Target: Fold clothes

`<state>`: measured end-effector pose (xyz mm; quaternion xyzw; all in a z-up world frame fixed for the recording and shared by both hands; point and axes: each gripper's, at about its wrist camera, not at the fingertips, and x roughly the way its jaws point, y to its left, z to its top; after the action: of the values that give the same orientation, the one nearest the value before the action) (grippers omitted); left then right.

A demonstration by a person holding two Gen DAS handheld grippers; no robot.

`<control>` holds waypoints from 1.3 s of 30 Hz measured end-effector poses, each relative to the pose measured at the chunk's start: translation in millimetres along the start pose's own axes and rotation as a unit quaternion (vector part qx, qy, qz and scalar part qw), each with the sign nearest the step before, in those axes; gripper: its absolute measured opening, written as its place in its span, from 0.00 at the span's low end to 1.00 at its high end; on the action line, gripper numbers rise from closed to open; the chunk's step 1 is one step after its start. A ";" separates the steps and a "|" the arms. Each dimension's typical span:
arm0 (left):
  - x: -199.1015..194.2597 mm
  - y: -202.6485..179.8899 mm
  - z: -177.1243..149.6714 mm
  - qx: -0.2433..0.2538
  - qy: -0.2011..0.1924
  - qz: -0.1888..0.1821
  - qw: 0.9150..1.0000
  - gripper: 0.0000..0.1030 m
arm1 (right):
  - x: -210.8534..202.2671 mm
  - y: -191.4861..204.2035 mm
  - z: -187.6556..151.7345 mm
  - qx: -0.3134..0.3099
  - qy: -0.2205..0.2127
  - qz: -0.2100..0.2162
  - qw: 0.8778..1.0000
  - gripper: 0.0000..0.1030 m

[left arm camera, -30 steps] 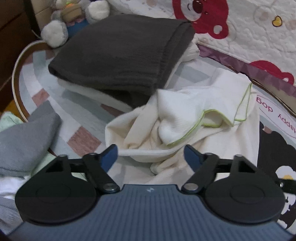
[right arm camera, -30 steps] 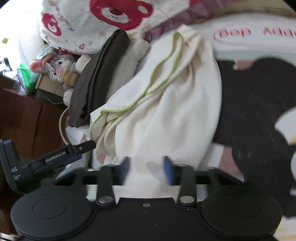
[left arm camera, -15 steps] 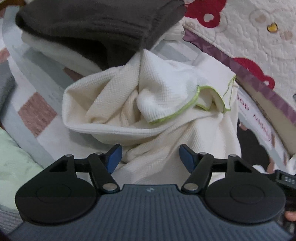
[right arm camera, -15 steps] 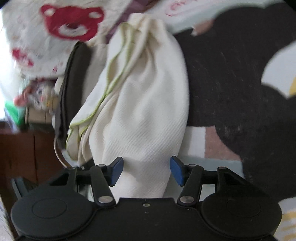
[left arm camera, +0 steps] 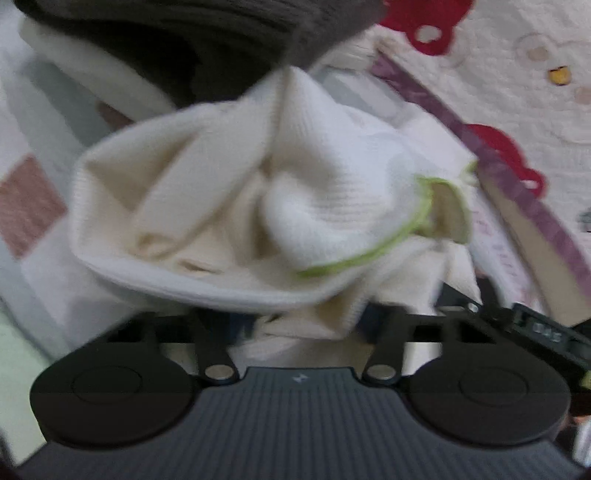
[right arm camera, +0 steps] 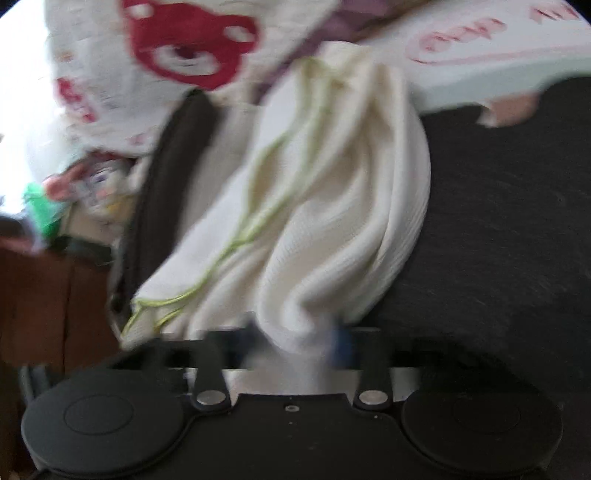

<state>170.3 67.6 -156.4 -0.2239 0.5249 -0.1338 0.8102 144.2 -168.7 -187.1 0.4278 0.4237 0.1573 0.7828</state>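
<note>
1. Left gripper [left arm camera: 301,325] sits low in the centre of the left wrist view, and its blue tips are buried under the cream garment [left arm camera: 236,206]. The cloth bunches between them, so it reads as pinched on the fabric, though the blur and the overhang hide the actual contact.

2. Right gripper [right arm camera: 295,341] is at the bottom centre of the right wrist view, and a twisted rope of the same cream garment [right arm camera: 325,206] runs straight down into it. The tips look drawn in on that neck of cloth, clamped on it as best the smear allows.

3. Why two grips? My read: holding two separate parts lets the person pull the bundle apart and find its edges, because right now it is a crumple, not a flat sheet.

4. The green trim [left arm camera: 373,254] curls on the right of the left view; it marks a hem, a handy guide for lining edges up.

5. Top of the left view: a dark folded garment [left arm camera: 207,33] on a pale one [left arm camera: 85,62], stacked just behind the cream piece, presumably the finished pile kept out of the working space.

6. The black patch of the printed mat [right arm camera: 509,240] on the right of the right view offers flat room to spread it.
</note>
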 end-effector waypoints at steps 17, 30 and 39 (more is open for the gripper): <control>-70.0 -203.5 -38.1 0.184 0.005 -0.255 0.949 0.03 | -211.4 40.1 13.9 -0.027 -0.163 0.130 0.978 0.08; -4.5 -240.9 -116.8 0.329 0.064 -0.221 0.916 0.41 | -346.7 -24.5 -27.5 -0.113 -0.250 -0.308 0.911 0.39; 13.0 -147.5 -70.6 0.267 0.050 -0.089 0.958 0.46 | -341.2 -29.1 -78.3 -0.161 -0.170 -0.395 0.888 0.42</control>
<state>114.1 -81.4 -117.1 -0.0381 0.4874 -0.3520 0.7982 -123.5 -351.4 -51.6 0.1132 0.3866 -0.1743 0.8985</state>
